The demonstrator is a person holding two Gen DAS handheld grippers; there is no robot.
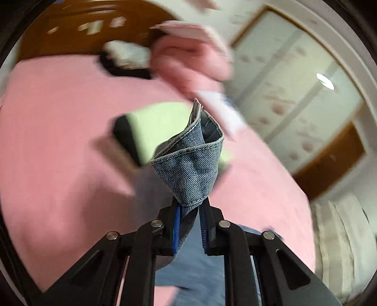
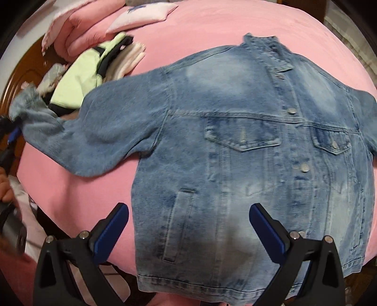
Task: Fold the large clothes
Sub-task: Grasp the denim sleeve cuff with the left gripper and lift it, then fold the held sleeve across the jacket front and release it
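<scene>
In the left wrist view, a wooden headboard (image 1: 77,35) is seen at 11 o'clock, much blurred, above a bed covered by a pink sheet (image 1: 59,164) that fills the left half and the lower right. A small grey-and-black bundle (image 1: 127,58) lies near 12 o'clock beside a folded pink quilt (image 1: 188,61). A pale green garment (image 1: 155,124) with a dark edge is spread just left of centre. At the centre, the left gripper (image 1: 189,211) is clamped on the cuff (image 1: 188,164) of a denim sleeve, which stands up twisted between the blue pads (image 1: 176,226). From 1 to 3 o'clock a wardrobe (image 1: 294,94) with pale panels and wooden trim is shown, a lamp reflection on it. A light curtain (image 1: 341,247) hangs at 4 o'clock.

In the right wrist view, the headboard (image 2: 21,77) appears at 9 o'clock. The left gripper (image 2: 11,134) is glimpsed at the left edge, with the sleeve end (image 2: 28,103) bunched at it. A pile of folded clothes (image 2: 94,70), pale green, black and white, lies at 10 o'clock, with the quilt (image 2: 77,30) and a pale pillow (image 2: 143,16) toward 11 and 12 o'clock. The denim jacket (image 2: 247,153) is laid front up across the centre and right of the sheet (image 2: 200,26), collar toward 1 o'clock, hem toward 6 o'clock, one sleeve stretched toward 9 o'clock. The right gripper (image 2: 188,226) is held wide open above the lower front of the jacket, nothing between its pads (image 2: 110,226).
</scene>
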